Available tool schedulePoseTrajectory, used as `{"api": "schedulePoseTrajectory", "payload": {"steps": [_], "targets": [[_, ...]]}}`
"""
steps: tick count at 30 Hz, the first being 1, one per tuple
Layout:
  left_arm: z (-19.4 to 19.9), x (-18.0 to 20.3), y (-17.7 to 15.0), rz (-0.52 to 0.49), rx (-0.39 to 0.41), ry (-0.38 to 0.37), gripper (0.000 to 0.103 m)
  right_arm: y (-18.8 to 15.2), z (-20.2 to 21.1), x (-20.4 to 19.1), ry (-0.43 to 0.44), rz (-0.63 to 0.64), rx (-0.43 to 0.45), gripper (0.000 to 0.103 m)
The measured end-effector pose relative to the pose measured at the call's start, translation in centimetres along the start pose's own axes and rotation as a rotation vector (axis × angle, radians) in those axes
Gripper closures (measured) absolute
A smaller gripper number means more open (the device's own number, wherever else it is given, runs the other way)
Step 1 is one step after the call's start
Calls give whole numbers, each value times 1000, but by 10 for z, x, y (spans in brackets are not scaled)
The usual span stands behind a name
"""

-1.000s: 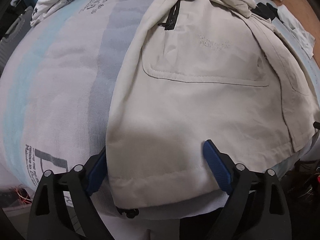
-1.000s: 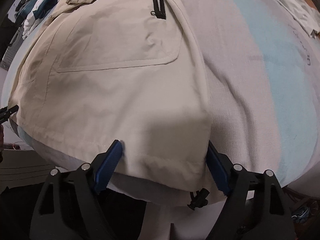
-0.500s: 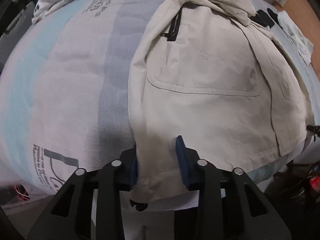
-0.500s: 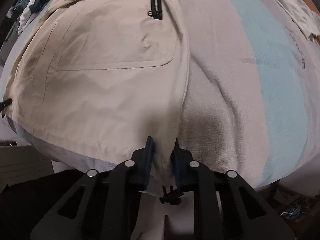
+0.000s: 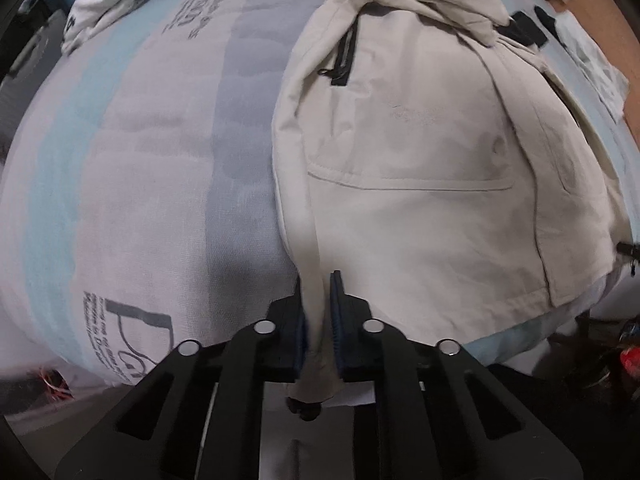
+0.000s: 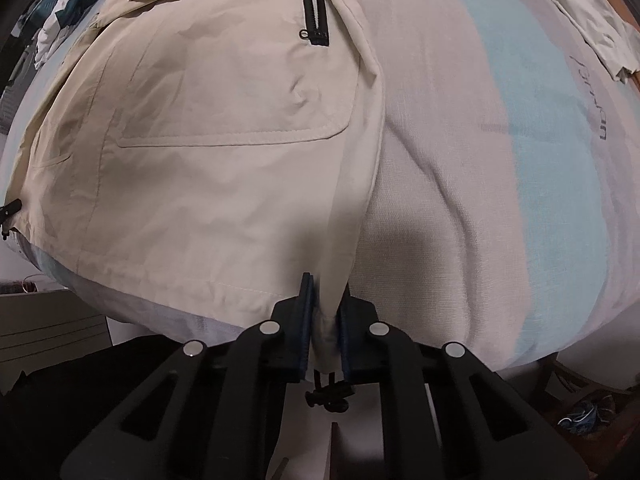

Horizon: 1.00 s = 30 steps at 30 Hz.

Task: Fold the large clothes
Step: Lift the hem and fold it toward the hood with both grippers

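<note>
Both tools, wide a second ago, are now clamped on the beige jacket (image 5: pixel 420 208): left tool (image 5: pixel 319 320) and right tool (image 6: pixel 325 316) each pinch a hem corner at the mattress (image 5: pixel 132 200) edge. Apparently ready for lifting into the fold.

- My left wrist camera looks steeply down along the left tongs (image 5: pixel 319 320), close over the near left hem corner of the beige jacket (image 5: pixel 420 208).
- My right wrist camera looks straight down along the right tongs (image 6: pixel 325 320), equally close at the right hem corner.
- Both views share the jacket and the bed (image 5: pixel 132 200).
</note>
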<state>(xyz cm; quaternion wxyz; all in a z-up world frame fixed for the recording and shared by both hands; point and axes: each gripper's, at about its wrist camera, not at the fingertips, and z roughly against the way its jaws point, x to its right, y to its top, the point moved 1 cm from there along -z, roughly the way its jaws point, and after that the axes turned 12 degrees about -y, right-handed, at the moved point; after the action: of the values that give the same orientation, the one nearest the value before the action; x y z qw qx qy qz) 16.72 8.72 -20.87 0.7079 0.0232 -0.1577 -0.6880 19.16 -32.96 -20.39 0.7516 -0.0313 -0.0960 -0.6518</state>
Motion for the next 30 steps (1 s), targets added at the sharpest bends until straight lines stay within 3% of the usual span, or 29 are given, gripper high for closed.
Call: {"api": "schedulePoseTrajectory", "payload": {"steps": [4,11,30], "targets": [[6,7,2,-49,-33,27,98,5,8,-1,-7,6,-7,93],[13,9,13,-20,-105,61,99,9,21,-8,-13,11,-10,95],[85,24,50,-27,-114,-42,100,29,86,-3,11,-20,9,95]]}}
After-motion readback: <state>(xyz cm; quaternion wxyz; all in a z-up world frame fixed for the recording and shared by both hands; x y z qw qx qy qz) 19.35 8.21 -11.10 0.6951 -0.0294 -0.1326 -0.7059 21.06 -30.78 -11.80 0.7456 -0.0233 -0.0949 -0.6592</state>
